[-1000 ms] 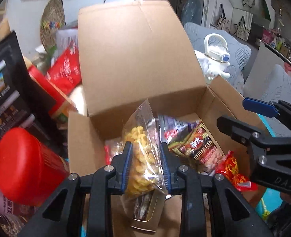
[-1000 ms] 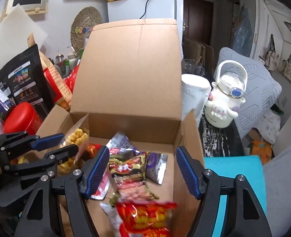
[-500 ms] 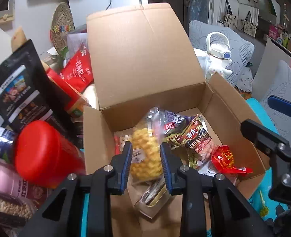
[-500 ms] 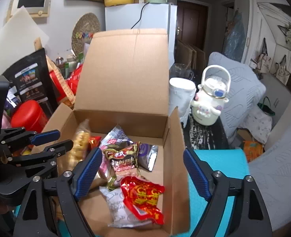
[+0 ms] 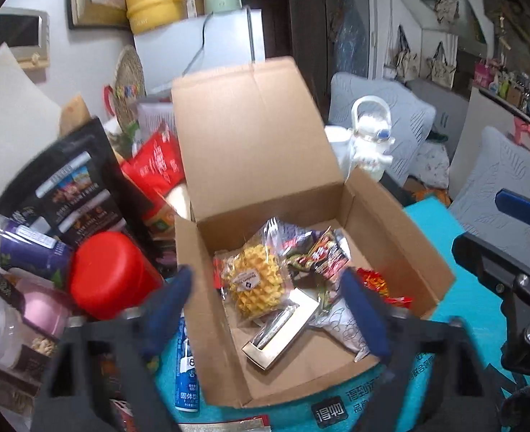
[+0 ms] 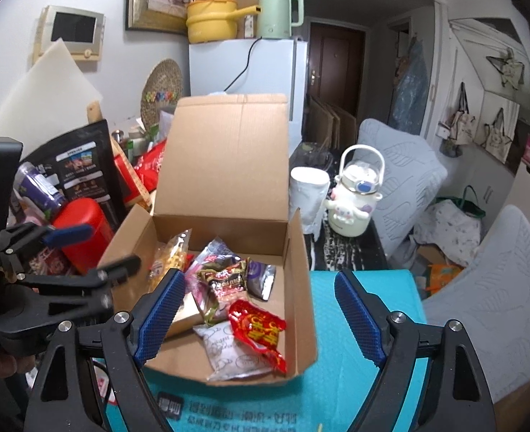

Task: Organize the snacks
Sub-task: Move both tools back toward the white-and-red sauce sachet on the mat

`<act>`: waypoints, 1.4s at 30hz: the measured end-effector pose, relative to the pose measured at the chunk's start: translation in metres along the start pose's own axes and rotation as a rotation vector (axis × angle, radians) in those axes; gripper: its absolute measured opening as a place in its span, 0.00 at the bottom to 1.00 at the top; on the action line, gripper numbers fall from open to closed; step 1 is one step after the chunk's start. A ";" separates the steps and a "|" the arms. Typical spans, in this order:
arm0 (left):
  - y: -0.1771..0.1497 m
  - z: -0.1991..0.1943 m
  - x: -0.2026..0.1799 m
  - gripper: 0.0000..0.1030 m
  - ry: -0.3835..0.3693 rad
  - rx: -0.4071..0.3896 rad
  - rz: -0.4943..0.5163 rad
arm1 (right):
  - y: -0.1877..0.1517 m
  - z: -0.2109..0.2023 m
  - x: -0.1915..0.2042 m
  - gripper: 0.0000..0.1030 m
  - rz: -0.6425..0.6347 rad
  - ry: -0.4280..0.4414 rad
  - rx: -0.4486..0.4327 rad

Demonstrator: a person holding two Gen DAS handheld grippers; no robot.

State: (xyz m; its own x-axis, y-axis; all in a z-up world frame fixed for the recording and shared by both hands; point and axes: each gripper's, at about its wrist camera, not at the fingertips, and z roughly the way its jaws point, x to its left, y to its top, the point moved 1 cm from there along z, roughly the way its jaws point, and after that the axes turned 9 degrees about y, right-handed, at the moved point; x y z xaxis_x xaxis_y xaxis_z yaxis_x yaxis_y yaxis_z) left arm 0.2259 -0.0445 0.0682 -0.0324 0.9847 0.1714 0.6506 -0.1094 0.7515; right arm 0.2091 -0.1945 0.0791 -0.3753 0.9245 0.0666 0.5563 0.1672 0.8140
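Observation:
An open cardboard box [image 5: 401, 237] [image 6: 300, 252] stands on a teal mat, lid upright. Inside lie a clear bag of yellow snacks [image 5: 256, 282] [image 6: 169, 257], a dark wrapped snack [image 6: 225, 280], a red packet [image 6: 259, 327] [image 5: 376, 282], a white packet [image 6: 229, 349] and a small gold box [image 5: 282, 334]. My left gripper [image 5: 268, 316] is open and empty above the box's near side; it shows in the right wrist view [image 6: 95, 252] at the left. My right gripper [image 6: 259, 320] is open and empty over the box front; it shows in the left wrist view [image 5: 495, 230] at the right.
Left of the box stand a red canister [image 5: 110, 273] [image 6: 81, 230], a black snack bag [image 5: 70, 194], a purple can [image 5: 23, 248] and red packets [image 5: 157, 162]. A blue-white tube [image 5: 187, 367] lies by the box. A white kettle-shaped bottle [image 6: 354, 198] and white cup [image 6: 308, 194] stand behind right.
My left gripper opened, let the yellow snack bag drop into the box, and pulled back and up. My right gripper also drew back from the box.

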 end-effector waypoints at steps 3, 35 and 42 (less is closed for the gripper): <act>-0.002 -0.020 0.001 0.87 0.007 -0.031 0.008 | -0.004 -0.018 0.003 0.84 0.002 -0.008 -0.018; -0.117 -0.136 0.034 0.87 -0.052 -0.106 0.040 | -0.098 -0.095 0.078 0.89 0.001 0.094 -0.053; -0.150 -0.125 0.042 0.87 -0.043 -0.052 0.023 | -0.127 -0.076 0.087 0.88 0.020 0.136 0.003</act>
State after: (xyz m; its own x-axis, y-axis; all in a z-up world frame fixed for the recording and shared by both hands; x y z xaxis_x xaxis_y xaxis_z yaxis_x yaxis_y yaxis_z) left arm 0.0319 -0.0040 0.0424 0.0157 0.9866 0.1621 0.6102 -0.1379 0.7801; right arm 0.0500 -0.1612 0.0254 -0.4607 0.8729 0.1608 0.5668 0.1499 0.8101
